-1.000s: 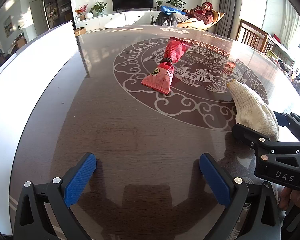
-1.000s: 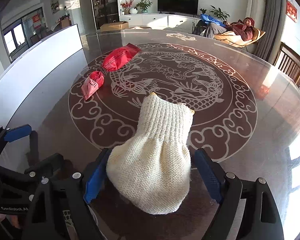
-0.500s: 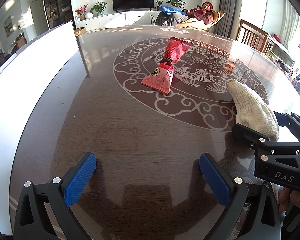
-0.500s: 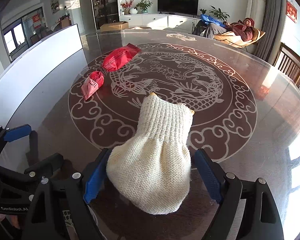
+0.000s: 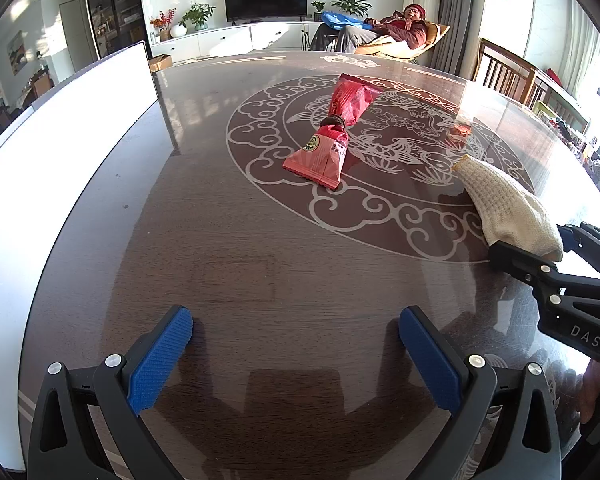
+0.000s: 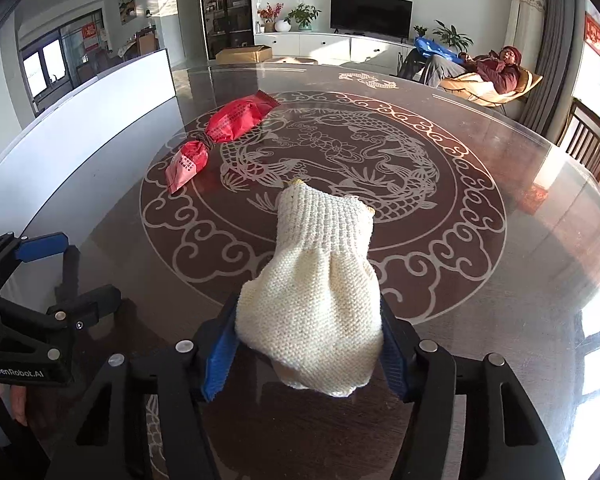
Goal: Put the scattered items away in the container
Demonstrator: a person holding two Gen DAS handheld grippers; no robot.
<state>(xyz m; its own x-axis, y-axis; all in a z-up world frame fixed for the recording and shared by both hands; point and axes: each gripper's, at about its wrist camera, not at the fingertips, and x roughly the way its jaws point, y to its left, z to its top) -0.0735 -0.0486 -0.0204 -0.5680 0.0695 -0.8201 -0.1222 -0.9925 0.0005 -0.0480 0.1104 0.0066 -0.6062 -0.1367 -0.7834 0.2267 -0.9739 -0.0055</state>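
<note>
Step in hand: grasping the knitted glove (image 6: 312,304), near edge of the table (image 6: 520,280).
Right gripper (image 6: 306,350): jaws just closed in, clenched on glove's bunched body.
Left gripper (image 5: 296,354): released, empty, hovering over bare wood.
Red packet (image 6: 220,138): far left, untouched.
Next: lift glove clear, carry leftward toward white container (image 5: 60,128).
</note>
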